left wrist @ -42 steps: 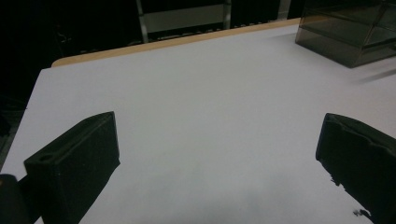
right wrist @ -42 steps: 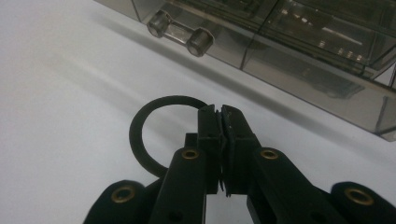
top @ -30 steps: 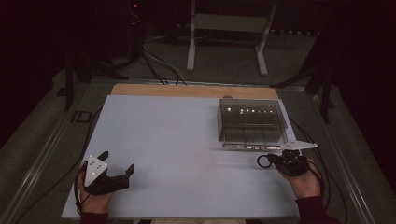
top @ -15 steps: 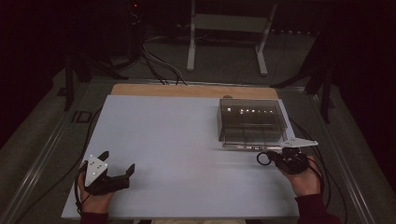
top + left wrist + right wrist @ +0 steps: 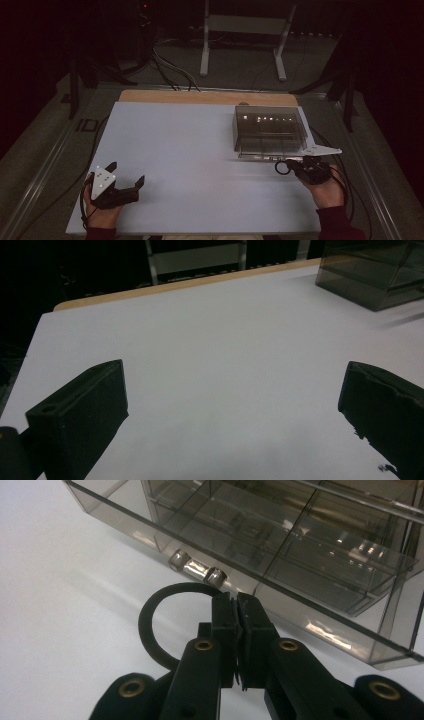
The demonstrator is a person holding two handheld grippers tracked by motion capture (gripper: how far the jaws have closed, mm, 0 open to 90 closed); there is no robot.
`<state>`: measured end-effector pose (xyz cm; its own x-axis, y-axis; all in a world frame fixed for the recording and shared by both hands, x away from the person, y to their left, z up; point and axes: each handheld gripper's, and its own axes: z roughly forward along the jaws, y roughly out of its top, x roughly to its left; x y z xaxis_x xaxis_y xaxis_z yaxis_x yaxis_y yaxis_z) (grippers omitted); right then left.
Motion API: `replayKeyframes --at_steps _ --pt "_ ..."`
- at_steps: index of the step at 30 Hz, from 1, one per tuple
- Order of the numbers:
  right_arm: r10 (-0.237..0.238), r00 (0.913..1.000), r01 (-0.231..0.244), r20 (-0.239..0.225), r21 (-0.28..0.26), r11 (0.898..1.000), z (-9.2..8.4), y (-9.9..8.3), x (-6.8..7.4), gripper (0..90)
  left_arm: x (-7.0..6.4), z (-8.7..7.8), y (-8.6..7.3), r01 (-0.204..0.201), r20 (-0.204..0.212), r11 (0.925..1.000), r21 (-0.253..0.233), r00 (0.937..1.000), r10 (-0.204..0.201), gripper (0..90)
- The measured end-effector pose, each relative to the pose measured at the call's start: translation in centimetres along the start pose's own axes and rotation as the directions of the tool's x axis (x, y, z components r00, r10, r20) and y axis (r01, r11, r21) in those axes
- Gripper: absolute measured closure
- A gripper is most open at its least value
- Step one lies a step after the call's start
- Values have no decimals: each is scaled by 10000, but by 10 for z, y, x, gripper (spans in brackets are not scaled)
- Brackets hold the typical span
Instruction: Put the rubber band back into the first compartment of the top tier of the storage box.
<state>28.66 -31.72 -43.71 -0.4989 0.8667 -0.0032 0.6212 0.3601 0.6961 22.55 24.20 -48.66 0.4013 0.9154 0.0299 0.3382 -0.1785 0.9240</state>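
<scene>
Two tools are in my hands: my right tool (image 5: 235,611) has its jaws pressed together with nothing between them, just in front of the small clear knob (image 5: 196,570) on the bottom drawer of the smoky transparent plastic drawer box (image 5: 269,131), which stands at the right of the white counter (image 5: 190,150). My left tool (image 5: 126,181) rests near the counter's front left corner, well apart from the box, its jaws spread wide and empty.

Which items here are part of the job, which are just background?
In the job:
- right claw, shut on the black ring
- smoky clear drawer box, its handle just ahead of the claw

Just lying about:
- left claw, open, idle on the white table
- metal stand behind
</scene>
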Motion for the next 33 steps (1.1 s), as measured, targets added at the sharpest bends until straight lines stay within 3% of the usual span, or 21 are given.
replayKeyframes --at_steps 33 --pt "-103 9999 98 -123 -376 9992 2 19 7 879 0 0 0 -20 -9 10000 4 10000 20 5"
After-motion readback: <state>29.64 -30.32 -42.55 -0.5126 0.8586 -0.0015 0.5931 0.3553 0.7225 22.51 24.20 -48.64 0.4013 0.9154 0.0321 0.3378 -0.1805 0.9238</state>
